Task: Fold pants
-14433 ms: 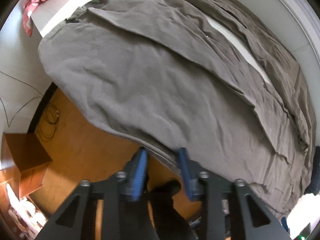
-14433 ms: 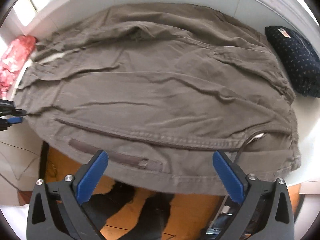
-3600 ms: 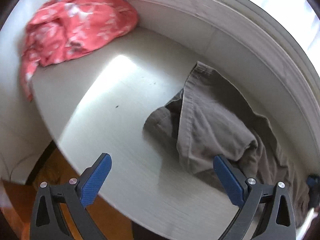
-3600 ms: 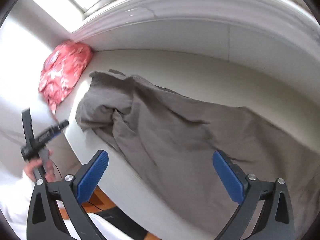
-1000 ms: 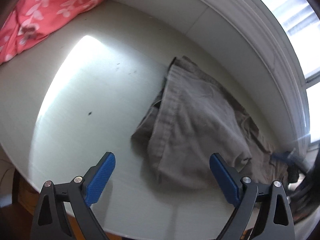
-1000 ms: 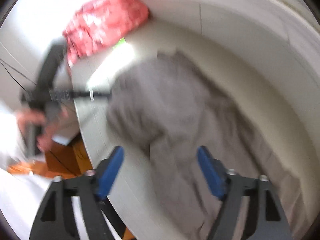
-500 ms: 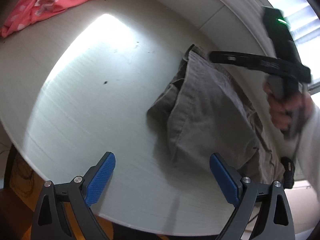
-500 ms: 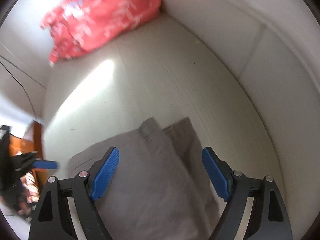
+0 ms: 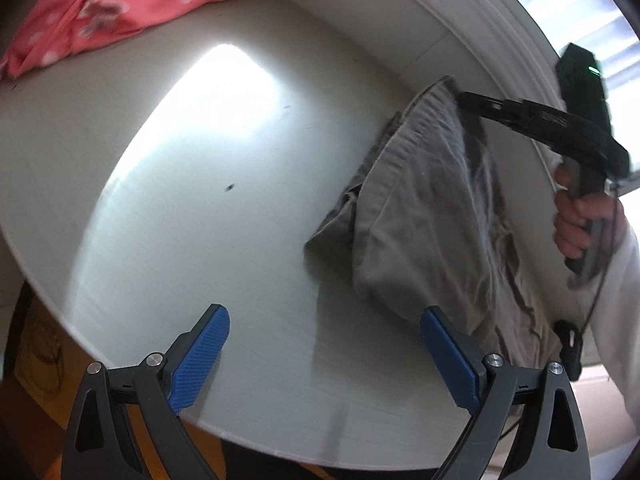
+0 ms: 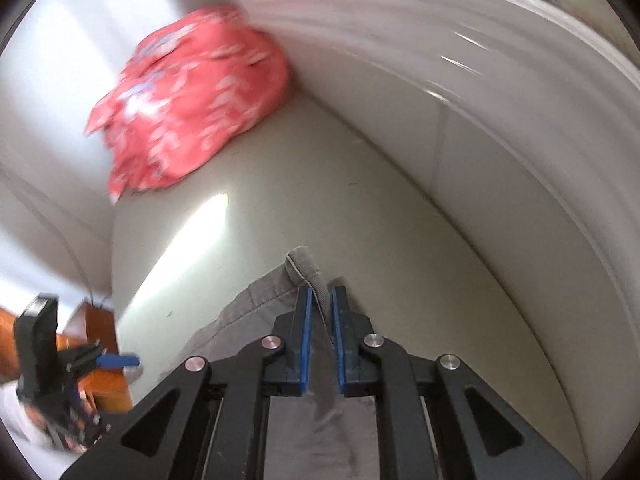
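The grey-brown pants (image 9: 432,208) lie bunched on the white table (image 9: 160,200), their hemmed end towards the table's middle. My left gripper (image 9: 324,314) is open just above the table's near edge, its right finger beside the near corner of the pants, nothing between the pads. My right gripper (image 9: 460,98), held by a hand (image 9: 584,220), reaches the far corner of that end. In the right wrist view its jaws (image 10: 322,312) are closing, and the blue pads pinch the pants' hem corner (image 10: 304,268). The left gripper (image 10: 120,359) shows at that view's lower left.
A crumpled red floral garment (image 9: 120,0) sits in the table's far left corner (image 10: 192,112). A white wall and window ledge (image 9: 500,32) run along the back. Wooden floor (image 9: 36,360) shows below the near edge. A white sleeve (image 9: 624,300) fills the right side.
The right gripper's jaws have come together on the far hem corner of the pants. The left gripper stays open and has drifted slightly along the table.
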Available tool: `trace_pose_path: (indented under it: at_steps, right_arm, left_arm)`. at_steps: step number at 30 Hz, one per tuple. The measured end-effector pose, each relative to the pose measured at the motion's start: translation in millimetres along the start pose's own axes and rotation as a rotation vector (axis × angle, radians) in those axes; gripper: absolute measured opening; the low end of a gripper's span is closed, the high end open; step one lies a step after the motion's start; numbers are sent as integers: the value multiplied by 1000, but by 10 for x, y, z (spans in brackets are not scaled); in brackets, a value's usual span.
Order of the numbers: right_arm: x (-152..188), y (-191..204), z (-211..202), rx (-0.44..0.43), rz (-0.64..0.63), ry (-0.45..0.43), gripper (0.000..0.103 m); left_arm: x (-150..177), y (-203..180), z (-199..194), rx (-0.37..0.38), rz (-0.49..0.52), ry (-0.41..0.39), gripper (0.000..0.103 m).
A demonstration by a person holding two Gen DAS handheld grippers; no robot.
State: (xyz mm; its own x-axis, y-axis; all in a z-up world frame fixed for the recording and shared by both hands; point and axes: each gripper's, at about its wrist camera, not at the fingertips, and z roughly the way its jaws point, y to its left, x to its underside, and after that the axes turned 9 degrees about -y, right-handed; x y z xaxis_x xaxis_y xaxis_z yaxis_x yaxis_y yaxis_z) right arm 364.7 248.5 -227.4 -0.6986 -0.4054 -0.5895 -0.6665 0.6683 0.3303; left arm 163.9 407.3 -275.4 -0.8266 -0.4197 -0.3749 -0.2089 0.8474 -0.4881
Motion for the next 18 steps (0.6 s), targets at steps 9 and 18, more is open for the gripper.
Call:
trace_pose_path:
  at_steps: [9,18]
  right_arm:
    - [140,-111,312,104,73,29,7]
    - [582,170,-638,240,66,-3,38]
  left_arm:
    - [-198,-318,214,31,68,14,98]
    - [-312,-165,-109,72,23,-31,98]
